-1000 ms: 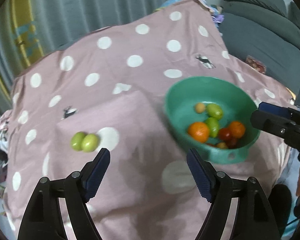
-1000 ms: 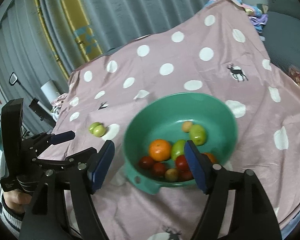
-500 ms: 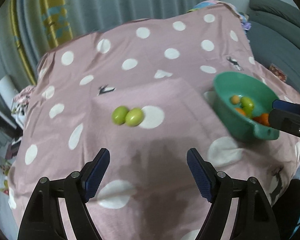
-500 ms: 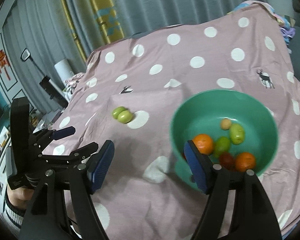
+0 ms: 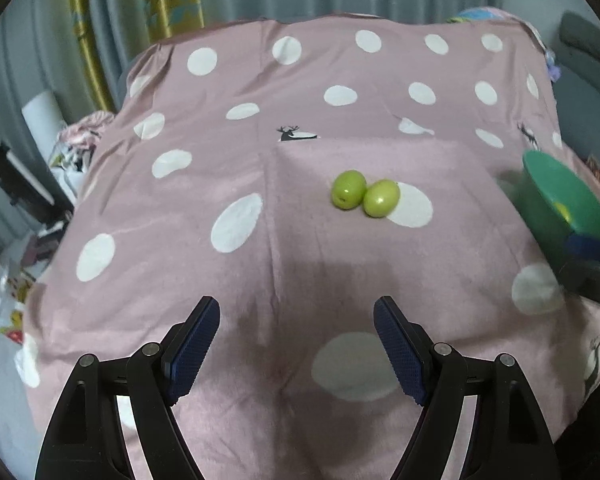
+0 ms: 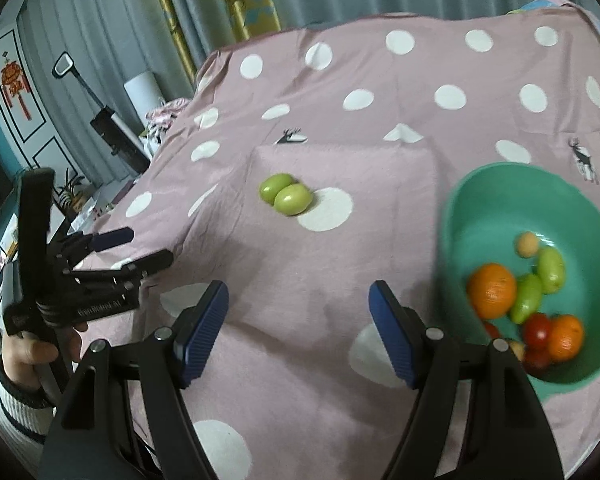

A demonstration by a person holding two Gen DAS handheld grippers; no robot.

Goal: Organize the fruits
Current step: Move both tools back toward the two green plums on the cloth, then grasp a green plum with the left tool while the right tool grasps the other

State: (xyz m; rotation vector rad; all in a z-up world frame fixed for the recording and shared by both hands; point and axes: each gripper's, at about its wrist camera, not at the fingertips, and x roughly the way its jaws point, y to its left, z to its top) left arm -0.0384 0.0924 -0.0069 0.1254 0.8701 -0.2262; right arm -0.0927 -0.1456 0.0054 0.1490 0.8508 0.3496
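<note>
Left wrist view: the left gripper (image 5: 296, 344) has its jaws released, wide apart, with only the pink dotted cloth (image 5: 260, 240) between them. Two green fruits (image 5: 365, 195), touching each other, lie on the cloth ahead of the jaws and slightly toward the right jaw, well apart from both pads. Far beyond the right jaw, the green bowl (image 5: 556, 196) is cut off by the frame edge; its contents are largely hidden, with only a yellow-green patch showing. A dark blurred part in front of it cannot be identified with certainty.

Right wrist view: the right gripper (image 6: 298, 320) likewise has its jaws released, with nothing but cloth between them. Outside the left jaw, the person's hand (image 6: 32, 350), in a striped sleeve, holds the left gripper's handle; that gripper's fingers point toward the middle of the cloth. The two green fruits (image 6: 286, 194) sit ahead of the jaws, nearer the left jaw's line. Outside the right jaw stands the green bowl (image 6: 500, 192), holding two oranges (image 6: 492, 290), two green fruits, a small tan fruit (image 6: 527, 244) and red fruits (image 6: 538, 330); the count of red ones is unclear, as the near rim and the right jaw's arm hide some.

Whether the cloth covers a tabletop or a bed cannot be told.
</note>
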